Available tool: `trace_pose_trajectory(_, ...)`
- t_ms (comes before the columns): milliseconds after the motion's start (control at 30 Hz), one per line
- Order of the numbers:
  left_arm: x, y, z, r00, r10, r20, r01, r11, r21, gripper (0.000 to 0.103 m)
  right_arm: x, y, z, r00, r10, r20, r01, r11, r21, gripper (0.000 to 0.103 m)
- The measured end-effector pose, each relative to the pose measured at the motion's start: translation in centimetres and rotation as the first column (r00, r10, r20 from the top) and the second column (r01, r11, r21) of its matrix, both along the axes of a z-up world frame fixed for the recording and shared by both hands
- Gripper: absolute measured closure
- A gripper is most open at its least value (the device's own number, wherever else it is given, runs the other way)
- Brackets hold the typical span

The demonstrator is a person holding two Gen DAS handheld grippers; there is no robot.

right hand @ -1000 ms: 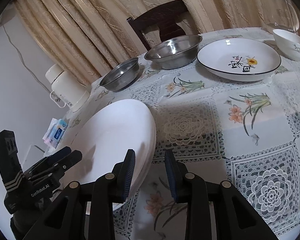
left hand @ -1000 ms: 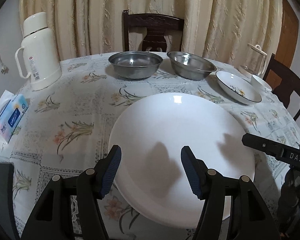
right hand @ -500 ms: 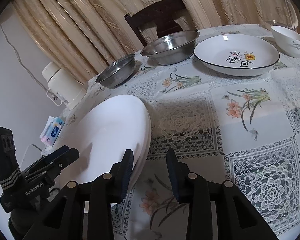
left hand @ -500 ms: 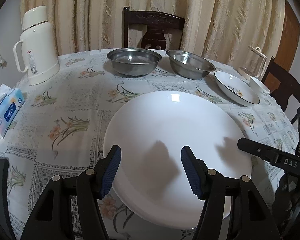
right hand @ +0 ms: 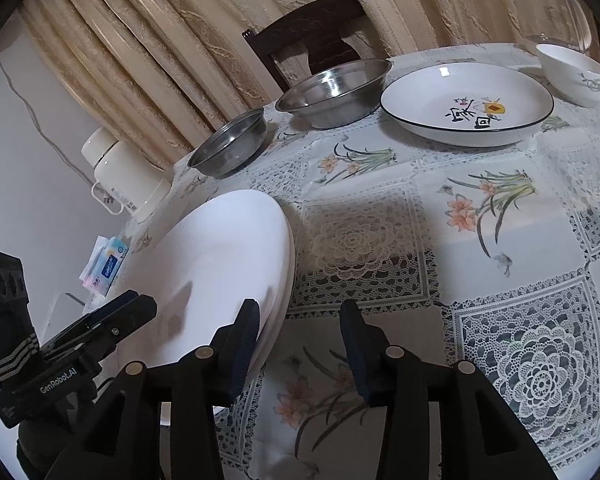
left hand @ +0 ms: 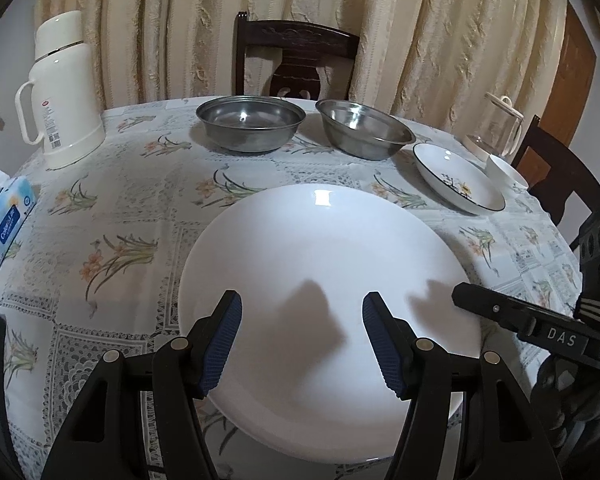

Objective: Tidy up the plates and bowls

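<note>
Evidently both the left gripper [left hand: 302, 340] and right gripper [right hand: 298, 348] hover spread apart, seemingly over the white plates [left hand: 324, 280].

Large plate [left hand: 324, 280]: plain white. Smaller plate [right hand: 466, 102]: white, black rim, floral motif. Two bowls [left hand: 250, 122] [left hand: 364, 128]: silver metal. Tablecloth [right hand: 480, 240]: white lace squares, orange flowers. Flask [left hand: 62, 92]: cream. Curtains [left hand: 420, 32]: beige.

cream thermos [left hand: 62, 92] far left | tissue pack [left hand: 5, 227] left edge | glass kettle [left hand: 496, 128] right | dark chair [left hand: 298, 60] behind floral tablecloth [left hand: 112, 216]
</note>
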State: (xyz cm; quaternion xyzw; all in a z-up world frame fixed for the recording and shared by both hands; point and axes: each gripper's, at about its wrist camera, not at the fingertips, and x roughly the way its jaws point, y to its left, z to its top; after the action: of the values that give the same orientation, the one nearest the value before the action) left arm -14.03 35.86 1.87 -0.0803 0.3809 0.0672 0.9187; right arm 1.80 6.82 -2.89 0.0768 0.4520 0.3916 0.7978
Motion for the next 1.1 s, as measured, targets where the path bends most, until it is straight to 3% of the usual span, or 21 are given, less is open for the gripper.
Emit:
trace_pose_trajectory(400,1.1,-0.7,0.3,1.000,-0.008,-0.015,0.007,0.997,-0.076,0.039,0.3,-1.6,0.6,0.999,-0.032,0.002,0.032,0.999,0.035,0.057)
trace_pose_trajectory(1100,6.3,-5.6,0.7,0.992,-0.103,-0.069,0.084,0.967,-0.242,0.039,4.3,-8.8,0.3,0.968,-0.241,-0.064,0.246,0.965,0.091,0.057)
